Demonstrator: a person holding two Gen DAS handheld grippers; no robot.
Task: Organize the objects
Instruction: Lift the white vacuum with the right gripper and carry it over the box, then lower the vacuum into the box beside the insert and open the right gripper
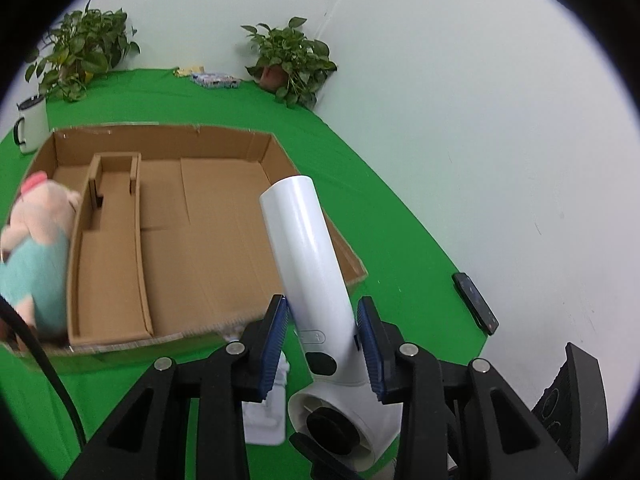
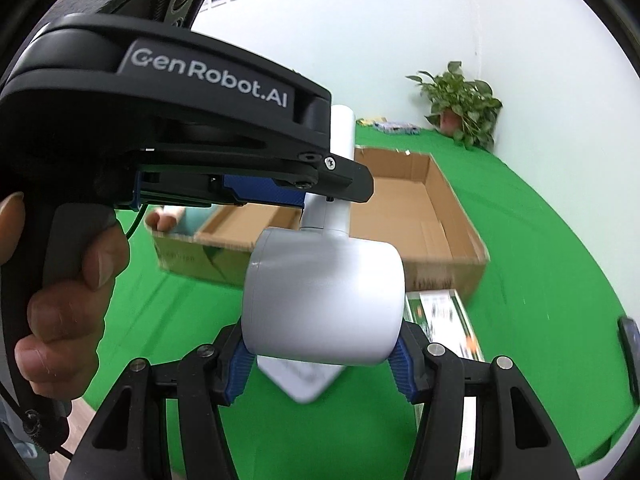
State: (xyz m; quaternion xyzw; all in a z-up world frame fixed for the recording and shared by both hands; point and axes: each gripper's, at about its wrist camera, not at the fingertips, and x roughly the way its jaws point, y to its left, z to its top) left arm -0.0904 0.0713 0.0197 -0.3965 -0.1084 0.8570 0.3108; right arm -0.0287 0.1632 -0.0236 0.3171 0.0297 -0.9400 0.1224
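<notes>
The right gripper (image 2: 322, 364) is clamped on the barrel of the white hair dryer (image 2: 324, 304), with the blue pads pressed against both sides of the round housing. This grip carries the heavy end. The left gripper (image 1: 322, 344) is closed on the dryer's handle (image 1: 308, 256) just above the barrel; its pads bear on both flanks, which steadies the long handle against swinging. In the right wrist view a person's hand (image 2: 68, 300) wraps the left tool's grip at 9 o'clock. The dryer is held clear of the green cloth (image 1: 400, 264), judged to be in transfer. A white flat item (image 2: 304, 380) lies directly beneath it. Beyond, at 11 o'clock in the left view, the cardboard box (image 1: 208, 216) stands open; a plush pig (image 1: 36, 248) occupies its left edge, so the wide compartment remains free. Farther off are a mug (image 1: 34, 124) and potted plants (image 1: 292, 64).
</notes>
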